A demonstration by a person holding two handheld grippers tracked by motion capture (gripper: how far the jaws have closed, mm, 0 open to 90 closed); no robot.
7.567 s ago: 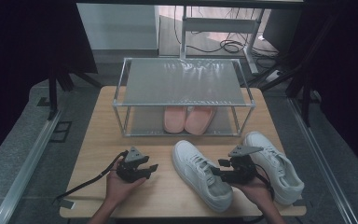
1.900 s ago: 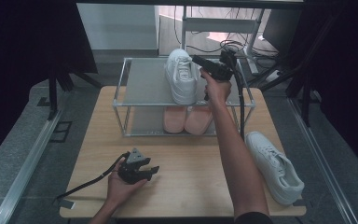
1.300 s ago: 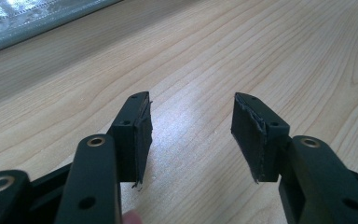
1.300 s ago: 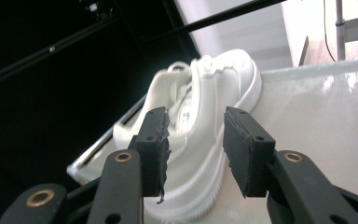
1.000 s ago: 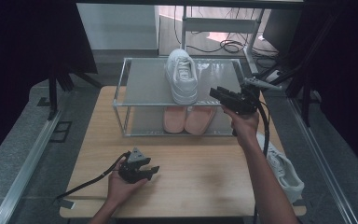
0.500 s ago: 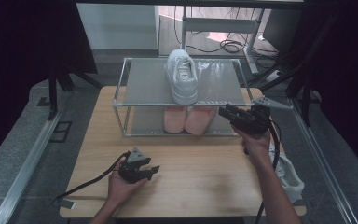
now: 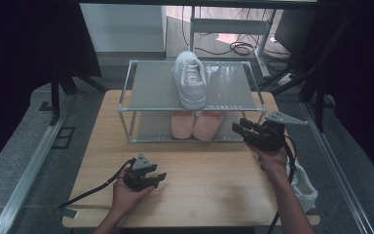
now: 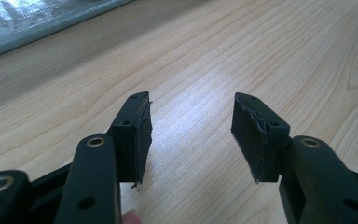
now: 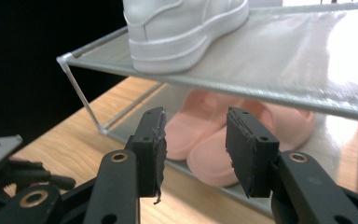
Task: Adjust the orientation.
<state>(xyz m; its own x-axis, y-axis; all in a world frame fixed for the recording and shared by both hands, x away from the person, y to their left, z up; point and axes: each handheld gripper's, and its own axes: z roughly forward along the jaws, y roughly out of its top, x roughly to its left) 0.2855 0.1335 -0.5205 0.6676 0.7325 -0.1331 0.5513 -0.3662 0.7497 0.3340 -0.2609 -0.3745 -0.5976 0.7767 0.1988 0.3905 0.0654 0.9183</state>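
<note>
One white sneaker [image 7: 190, 79] on rack top [image 7: 151, 87] | second sneaker [image 7: 304, 187] at table's right edge | right gripper [image 7: 246, 129] part-open, empty | left gripper [image 7: 157, 178] open, idle | advice: grasp second sneaker mid-body, keep level

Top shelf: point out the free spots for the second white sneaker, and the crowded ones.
The top shelf is bare left and right of the white sneaker. The tabletop is bare between the left gripper and right gripper. The pink slippers crowd the lower shelf's middle.

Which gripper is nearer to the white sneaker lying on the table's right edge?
Right. The right gripper hovers just above-left of that sneaker; the left gripper rests far across the table.
</note>
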